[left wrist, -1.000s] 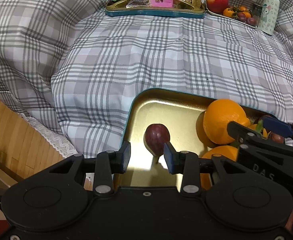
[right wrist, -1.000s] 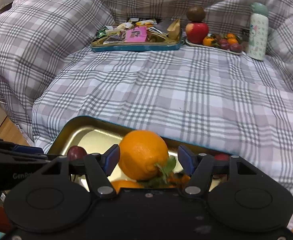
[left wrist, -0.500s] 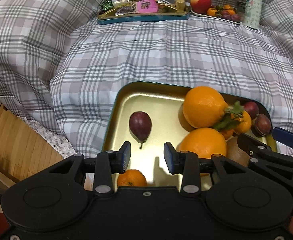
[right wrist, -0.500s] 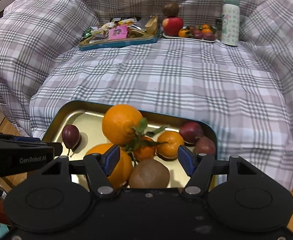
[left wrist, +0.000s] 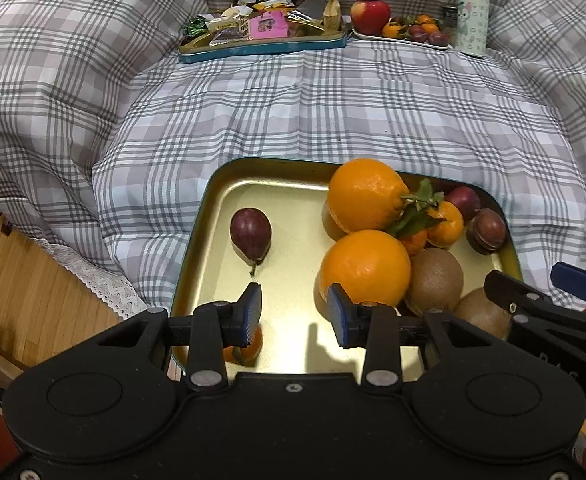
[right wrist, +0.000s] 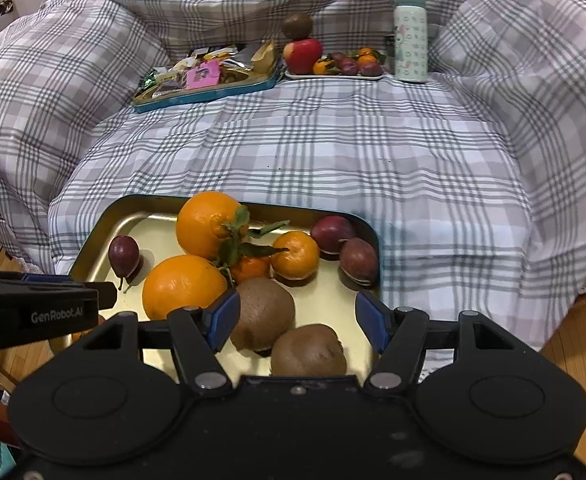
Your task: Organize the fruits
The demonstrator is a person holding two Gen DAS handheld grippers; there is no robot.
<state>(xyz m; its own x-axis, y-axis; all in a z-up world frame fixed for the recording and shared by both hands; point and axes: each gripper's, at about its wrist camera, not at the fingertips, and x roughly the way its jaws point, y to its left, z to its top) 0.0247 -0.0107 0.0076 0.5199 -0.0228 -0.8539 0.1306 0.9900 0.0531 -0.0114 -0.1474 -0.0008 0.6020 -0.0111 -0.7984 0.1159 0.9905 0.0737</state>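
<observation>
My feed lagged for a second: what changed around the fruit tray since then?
Both tongs, left and right, pulled back from the gold tray, so the kiwis and more fruit came into view. Nothing was grasped or released. The dark red pear and the oranges stayed put.

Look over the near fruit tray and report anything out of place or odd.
One dark red pear-shaped fruit lies alone on the left of the gold tray, apart from the cluster of oranges, mandarins and kiwis on the right. A small orange fruit sits half hidden under the left gripper. Nothing looks spilled or damaged.
</observation>
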